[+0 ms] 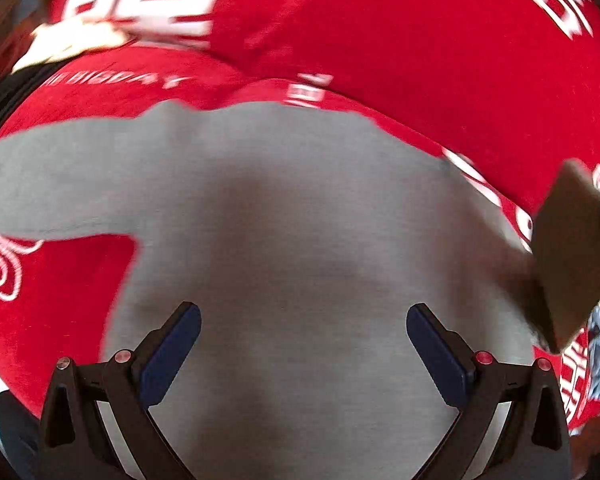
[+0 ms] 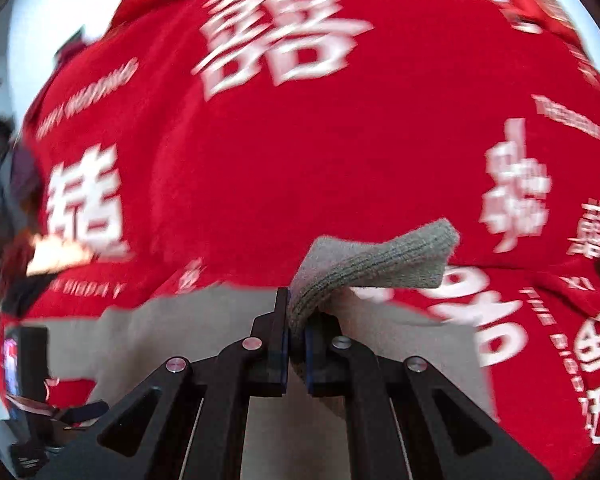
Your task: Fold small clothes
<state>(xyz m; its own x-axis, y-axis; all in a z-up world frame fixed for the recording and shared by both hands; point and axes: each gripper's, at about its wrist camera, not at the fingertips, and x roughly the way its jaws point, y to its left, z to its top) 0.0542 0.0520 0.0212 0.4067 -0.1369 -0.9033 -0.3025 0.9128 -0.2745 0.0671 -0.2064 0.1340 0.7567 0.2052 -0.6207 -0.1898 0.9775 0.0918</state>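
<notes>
A small grey knit garment [image 1: 284,216] lies spread on a red cloth with white characters [image 1: 380,32]. One sleeve runs out to the left. My left gripper [image 1: 303,344] is open and empty, just above the garment's body. My right gripper [image 2: 296,344] is shut on the garment's ribbed cuff [image 2: 380,264] and lifts it off the cloth; the rest of the garment [image 2: 204,328] lies below it. In the left wrist view the lifted cuff shows as a dark flap [image 1: 572,256] at the right edge.
The red cloth [image 2: 300,152] covers the whole work surface and is wrinkled. A dark device with a screen [image 2: 20,364] sits at the left edge. Pale floor or wall [image 2: 16,40] shows beyond the cloth's far left.
</notes>
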